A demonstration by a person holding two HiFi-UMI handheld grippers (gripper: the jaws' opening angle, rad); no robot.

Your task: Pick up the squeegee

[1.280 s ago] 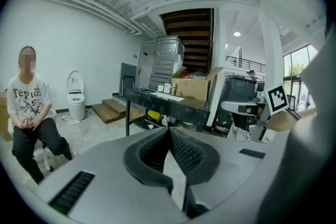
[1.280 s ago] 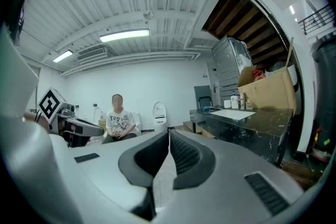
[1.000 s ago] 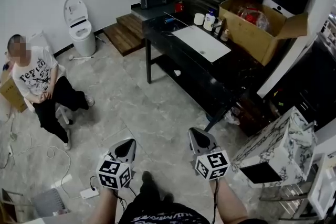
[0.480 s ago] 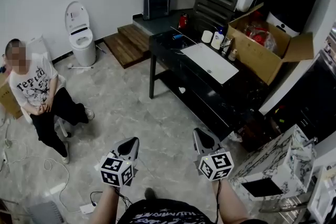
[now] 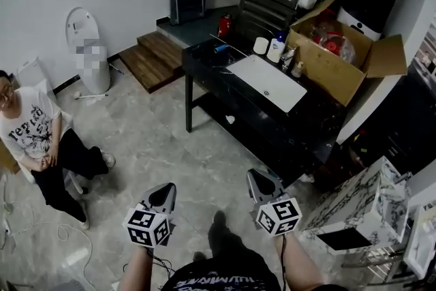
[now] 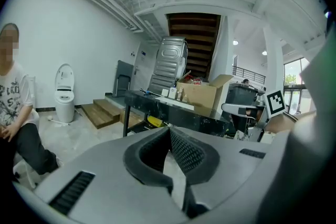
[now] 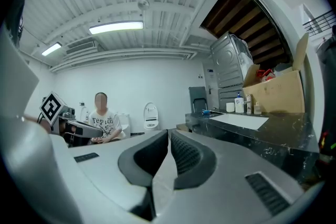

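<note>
Over grey tiled floor [image 5: 157,140], holds left hand-held gripper [image 5: 164,193] and right hand-held gripper [image 5: 258,182] pressed closed and empty, bench [image 5: 310,109] well ahead, squeegee not discernible there, nothing yet within reach.

Even, bright light from ceiling strip lights [image 7: 115,27]; strong fisheye bending and dark corners at edges.

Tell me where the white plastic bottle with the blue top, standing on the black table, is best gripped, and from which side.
Probably the body of the white bottle, below its blue top, reached from the near side across the flat white panel. It stands upright, with a white roll close on one side and small bottles on the other.
</note>
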